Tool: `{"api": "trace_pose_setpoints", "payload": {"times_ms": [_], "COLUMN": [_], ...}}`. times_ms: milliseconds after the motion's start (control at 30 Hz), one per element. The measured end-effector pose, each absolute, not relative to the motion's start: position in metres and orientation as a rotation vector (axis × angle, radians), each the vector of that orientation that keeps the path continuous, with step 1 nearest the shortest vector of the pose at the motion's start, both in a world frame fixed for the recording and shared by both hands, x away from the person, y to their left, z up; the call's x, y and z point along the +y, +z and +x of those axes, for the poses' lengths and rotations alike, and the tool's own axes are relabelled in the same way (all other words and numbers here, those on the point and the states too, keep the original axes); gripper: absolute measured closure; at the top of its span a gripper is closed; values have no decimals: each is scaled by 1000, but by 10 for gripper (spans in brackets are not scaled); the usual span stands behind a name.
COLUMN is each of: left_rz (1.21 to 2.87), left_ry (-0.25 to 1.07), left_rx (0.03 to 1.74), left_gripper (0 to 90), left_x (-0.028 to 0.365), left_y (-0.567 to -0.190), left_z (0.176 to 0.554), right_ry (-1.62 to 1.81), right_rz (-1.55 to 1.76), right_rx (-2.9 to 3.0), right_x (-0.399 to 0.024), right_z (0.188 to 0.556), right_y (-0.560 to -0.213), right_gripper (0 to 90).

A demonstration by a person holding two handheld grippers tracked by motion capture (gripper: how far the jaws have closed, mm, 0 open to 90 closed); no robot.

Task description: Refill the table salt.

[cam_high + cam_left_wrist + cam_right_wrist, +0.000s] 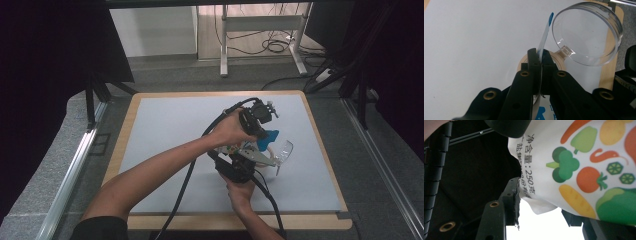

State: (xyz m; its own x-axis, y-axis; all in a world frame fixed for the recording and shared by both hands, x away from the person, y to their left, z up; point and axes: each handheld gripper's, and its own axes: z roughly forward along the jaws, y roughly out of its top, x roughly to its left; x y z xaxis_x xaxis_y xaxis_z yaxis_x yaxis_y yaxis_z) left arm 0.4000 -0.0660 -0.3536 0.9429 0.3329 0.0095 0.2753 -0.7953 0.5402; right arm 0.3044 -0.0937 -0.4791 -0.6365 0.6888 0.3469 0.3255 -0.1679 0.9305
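A white pouch (586, 165) printed with vegetables and a blue top (270, 136) is held up between both grippers above the mat. My left gripper (539, 53) is shut on the pouch's thin edge (544, 37), which rises edge-on from between the jaws. My right gripper (541, 202) grips the pouch body from below; one jaw sits at its left side and the other is mostly hidden behind it. A clear round container (586, 32) lies just beyond the pouch, to its right in the high view (282, 151). From above, the left gripper (261, 134) is the farther one and the right gripper (240, 156) the nearer.
A pale grey mat (165, 130) covers a wooden board (125, 135) on the table. Black cables trail from both grippers toward the front edge. A desk frame (260, 30) and floor cables lie beyond the table, and dark curtains hang at both sides.
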Motion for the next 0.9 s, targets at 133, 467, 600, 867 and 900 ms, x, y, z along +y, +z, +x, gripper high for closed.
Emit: {"api": "trace_pose_setpoints", "payload": {"times_ms": [133,467,600,867,900], "left_rz": [2541,2539,2539,2541,2542], "left_ry": [138,133,131,132,131], "left_rx": [431,431,432,427,427], "left_gripper": [900,900,900,900,900], "left_x": [-67,-68,-69,-69,-69], "left_y": [-354,-355,-355,-355,-355], "left_z": [400,400,399,399,399], "right_ry": [1874,1876,1879,1879,1879], "right_rz": [1164,1167,1167,1168,1168], "right_rx": [1818,1810,1808,1809,1807], "right_x": [-94,-95,-96,-96,-96], "right_z": [305,305,305,304,304], "right_y": [-479,-478,-478,-478,-478], "right_gripper": [545,547,547,548,548]}}
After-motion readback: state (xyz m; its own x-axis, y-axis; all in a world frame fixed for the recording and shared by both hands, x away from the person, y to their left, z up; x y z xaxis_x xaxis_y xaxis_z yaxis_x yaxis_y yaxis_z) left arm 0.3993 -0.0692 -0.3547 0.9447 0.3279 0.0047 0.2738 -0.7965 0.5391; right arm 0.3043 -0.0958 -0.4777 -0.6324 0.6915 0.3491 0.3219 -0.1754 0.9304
